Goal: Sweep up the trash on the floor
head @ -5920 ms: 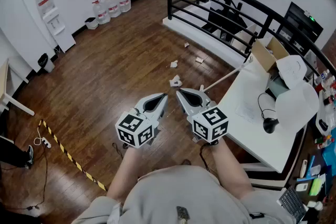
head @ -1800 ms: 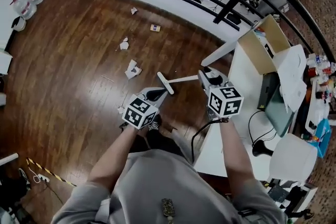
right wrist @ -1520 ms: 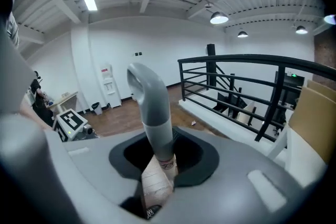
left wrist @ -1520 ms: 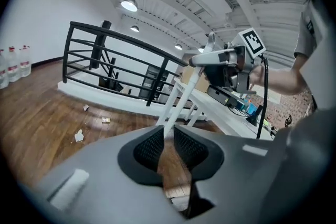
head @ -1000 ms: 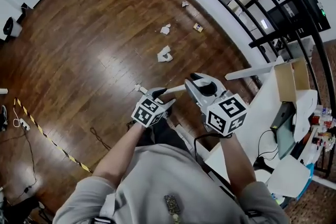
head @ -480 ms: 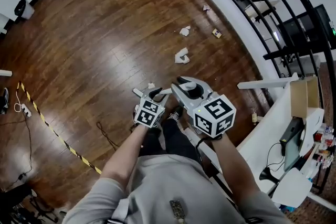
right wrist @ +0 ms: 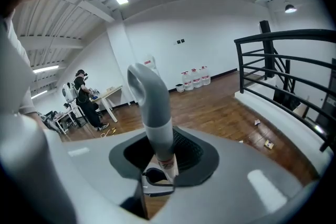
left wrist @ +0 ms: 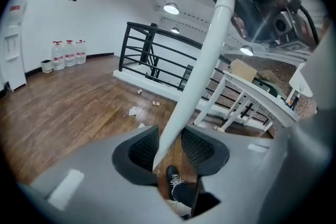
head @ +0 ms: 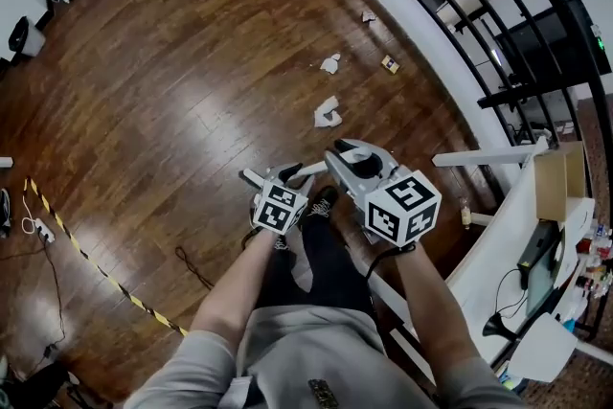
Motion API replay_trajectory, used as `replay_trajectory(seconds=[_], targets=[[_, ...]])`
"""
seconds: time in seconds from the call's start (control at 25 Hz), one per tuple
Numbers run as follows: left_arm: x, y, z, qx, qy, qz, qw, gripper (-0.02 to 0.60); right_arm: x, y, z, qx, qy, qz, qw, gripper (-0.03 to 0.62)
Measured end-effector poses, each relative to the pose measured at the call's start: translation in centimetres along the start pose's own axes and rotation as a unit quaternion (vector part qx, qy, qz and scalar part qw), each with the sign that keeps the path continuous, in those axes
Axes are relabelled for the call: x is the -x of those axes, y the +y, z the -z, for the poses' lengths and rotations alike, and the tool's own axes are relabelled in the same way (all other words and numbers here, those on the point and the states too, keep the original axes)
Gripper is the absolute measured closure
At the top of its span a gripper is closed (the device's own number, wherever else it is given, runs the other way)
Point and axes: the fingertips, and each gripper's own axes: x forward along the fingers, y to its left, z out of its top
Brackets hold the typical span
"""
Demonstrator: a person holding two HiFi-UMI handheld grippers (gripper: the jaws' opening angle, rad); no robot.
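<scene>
A sweeping tool with a white pole [left wrist: 202,68] and a grey curved handle [right wrist: 152,102] stands nearly upright in front of me. My right gripper [right wrist: 160,149] [head: 347,153] is shut on the grey handle at the top. Lower down, the pole passes between the jaws of my left gripper [left wrist: 169,147] [head: 287,173], which are opening, with a gap showing beside the right pad. The tool's white foot [head: 251,177] shows left of that gripper. Crumpled paper scraps [head: 328,112] [head: 330,63] [left wrist: 134,111] and a small box [head: 390,64] [right wrist: 269,145] lie on the wooden floor ahead.
A black railing [head: 450,24] on a white ledge borders the floor on the right. A white table [head: 498,235] stands at my right side. Yellow-black tape [head: 105,273] and a cable cross the floor at left. My shoe [head: 321,204] is below the grippers. Water bottles [left wrist: 68,54] stand by the far wall.
Both grippers have come down and nearer my body with the tool. The left gripper's jaws, wide apart a second ago, now stand close round the white pole.
</scene>
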Motion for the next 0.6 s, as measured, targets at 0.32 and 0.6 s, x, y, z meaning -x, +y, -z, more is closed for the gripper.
replay_trajectory(seconds=[0.32, 0.6], targets=[[-8.4, 0.2, -7.0, -0.031, 0.008, 0.03, 0.999, 0.445, 0.7, -10.4, -3.3, -0.011, -0.018, 0.042, 0.999, 0.508], [-17.6, -1.4, -14.4, -0.066, 0.017, 0.057, 0.9961, 0.445, 3.1, -21.4, -6.4, -0.036, -0.038, 0.088, 0.995, 0.508]])
